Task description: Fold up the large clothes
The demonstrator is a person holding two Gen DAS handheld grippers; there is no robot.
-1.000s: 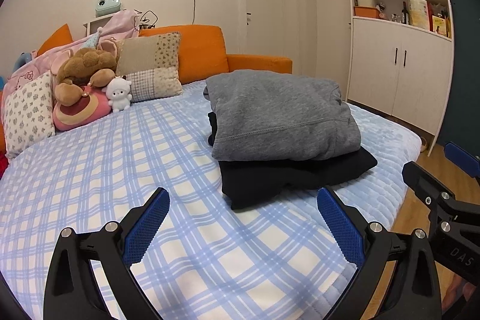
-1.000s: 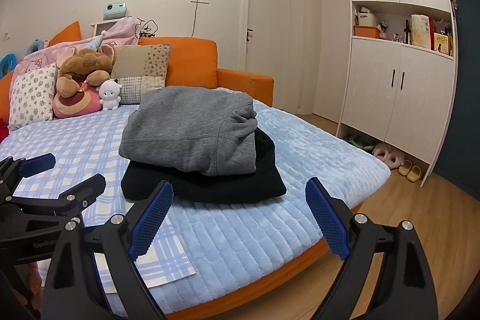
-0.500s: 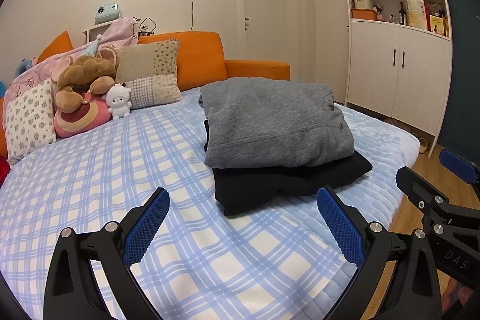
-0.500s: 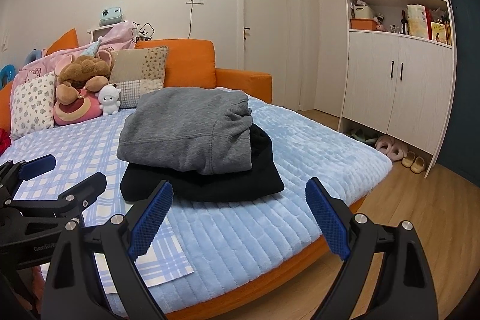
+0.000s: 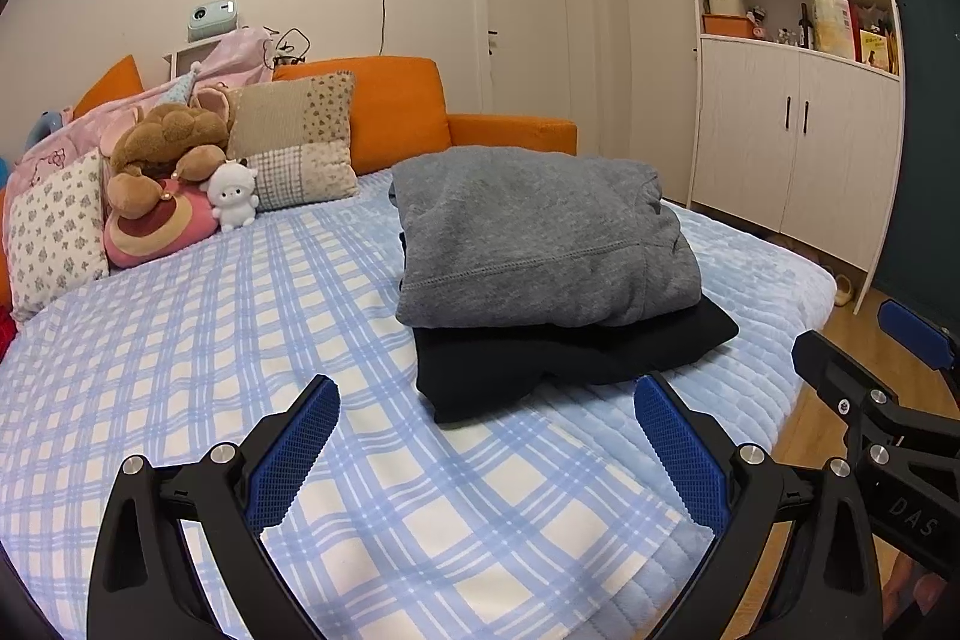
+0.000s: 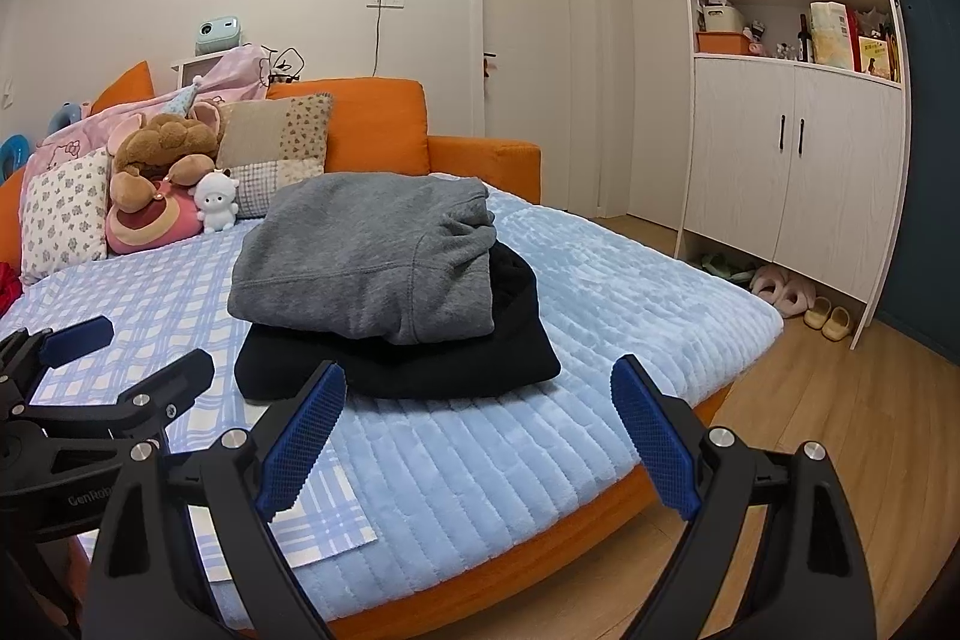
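A folded grey sweatshirt (image 5: 540, 232) (image 6: 366, 256) lies on top of a folded black garment (image 5: 558, 358) (image 6: 420, 358), both stacked on the bed (image 5: 210, 340) (image 6: 600, 316). My left gripper (image 5: 486, 442) hovers open over the checked blue sheet, a short way in front of the stack, holding nothing. My right gripper (image 6: 477, 430) is open too, empty, near the bed's front edge before the stack. Each view catches the other gripper at its side: the right one (image 5: 870, 370) and the left one (image 6: 120, 364).
Pillows (image 5: 294, 142) and plush toys (image 5: 168, 160) crowd the bed's head against an orange headboard (image 5: 390, 100). White cupboards (image 6: 792, 148) stand at the right with slippers (image 6: 786, 292) on the wooden floor (image 6: 840, 430) beneath them. Two doors (image 5: 522, 22) are behind.
Both grippers have pulled back and slightly down from the stack, so the clothes sit a little lower and farther in view. Jaws stayed open; the stack has not moved.
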